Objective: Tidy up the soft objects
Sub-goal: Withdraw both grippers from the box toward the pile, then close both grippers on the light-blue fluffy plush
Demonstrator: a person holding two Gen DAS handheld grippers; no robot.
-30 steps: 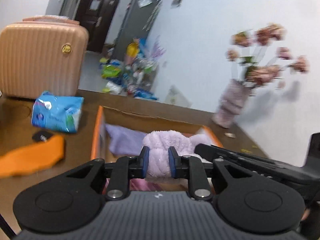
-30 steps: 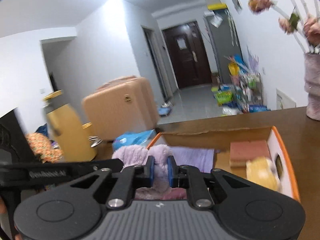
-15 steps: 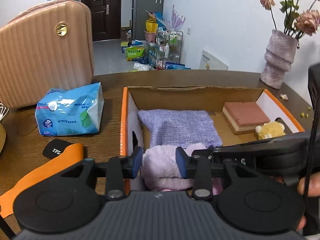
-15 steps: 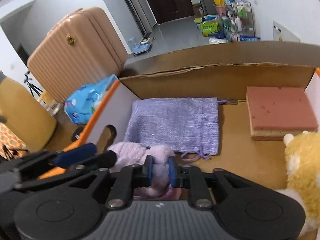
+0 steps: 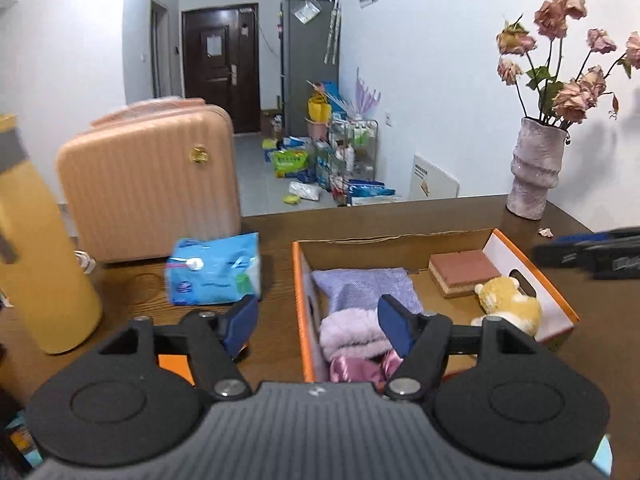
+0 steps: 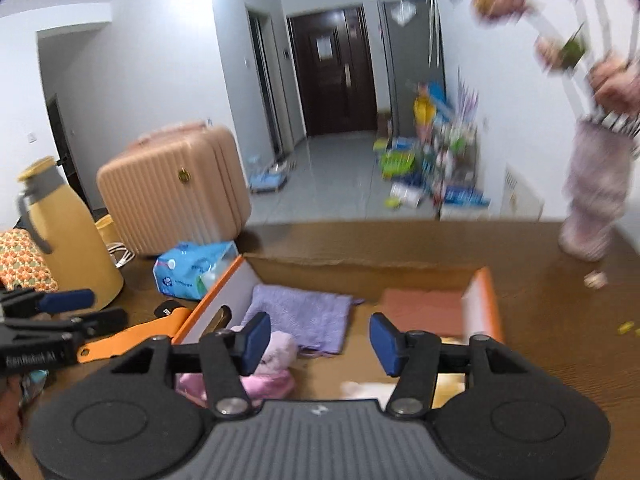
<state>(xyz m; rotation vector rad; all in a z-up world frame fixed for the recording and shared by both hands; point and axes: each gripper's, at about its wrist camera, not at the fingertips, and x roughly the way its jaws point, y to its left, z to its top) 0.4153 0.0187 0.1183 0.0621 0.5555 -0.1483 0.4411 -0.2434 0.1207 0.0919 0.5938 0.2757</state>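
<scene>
A second ago we had both sets of jaws pinched on the fluffy purple thing point(image 5: 352, 330). Now we have let it go. It lies in the box point(image 5: 556, 296), in the near left corner, on top of something shiny and pink point(image 5: 360, 368).

We go from left to right. The left gripper point(image 5: 316, 322) has its jaws opening, and nothing sits between them. One blue pad hangs over the brown surface point(image 5: 272, 228) outside the box, and the other hangs over the purple thing. It has lifted up and away from the box.

The purple thing looks like a soft rolled band. In the left view its long side runs across the box, from the orange wall toward the middle. It lies flat and does not point up. In the right view it is blurry, so we cannot be sure of its shape.

Behind it lies a purple cloth bag point(image 5: 366, 286), flat on the box floor. Farther right sit a pink sponge point(image 5: 464, 270) and a yellow plush toy point(image 5: 508, 306).

The right gripper point(image 6: 316, 344) has its jaws opening too, with nothing pressed between them. The purple thing point(image 6: 278, 354) is just beside its left pad, lower down.

We think this one is put away now. Next we could look for another soft thing outside the box.
</scene>
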